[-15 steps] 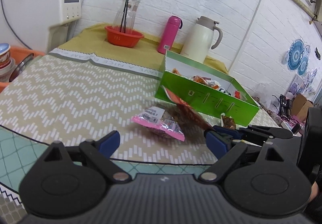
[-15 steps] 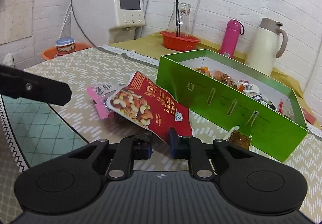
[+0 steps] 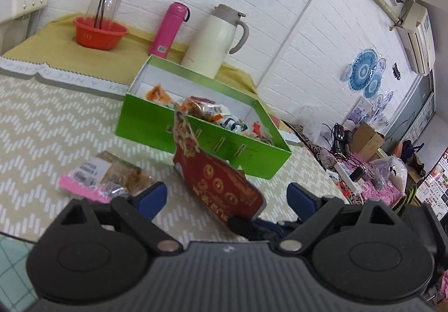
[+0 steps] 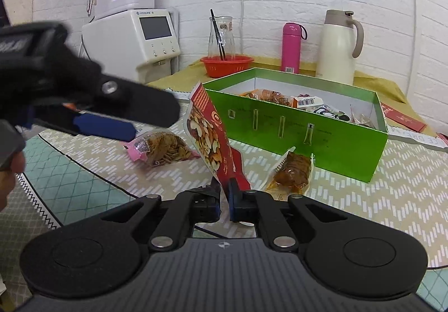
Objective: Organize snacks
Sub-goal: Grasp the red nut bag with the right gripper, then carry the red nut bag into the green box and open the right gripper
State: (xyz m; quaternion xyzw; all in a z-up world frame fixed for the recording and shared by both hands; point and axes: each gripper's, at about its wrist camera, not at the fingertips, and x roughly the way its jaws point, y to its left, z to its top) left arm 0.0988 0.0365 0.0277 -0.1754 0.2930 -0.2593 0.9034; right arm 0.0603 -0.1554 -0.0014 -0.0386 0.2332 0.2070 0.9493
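My right gripper [image 4: 224, 194] is shut on the bottom edge of a red nut packet [image 4: 212, 138] and holds it upright above the table, in front of the green box [image 4: 322, 144]. The packet also shows in the left wrist view [image 3: 218, 180], between my left fingers. My left gripper [image 3: 226, 197] is open and empty; it shows in the right wrist view [image 4: 106, 116] at the left. The green box [image 3: 156, 124] holds several snacks. A pink-edged snack bag [image 4: 159, 148] [image 3: 112, 177] and an amber snack packet [image 4: 294, 172] lie on the table.
An orange basket [image 4: 226, 65] with a glass carafe, a pink bottle [image 4: 291, 48] and a cream thermos jug [image 4: 338, 46] stand behind the box by the wall. A white appliance [image 4: 131, 40] stands at the back left. A cluttered table [image 3: 364, 172] lies to the right.
My right gripper has lifted the red nut packet from lying tilted to standing upright and nearer the box. My left gripper has moved forward and right, closer to the pink-edged bag and box.
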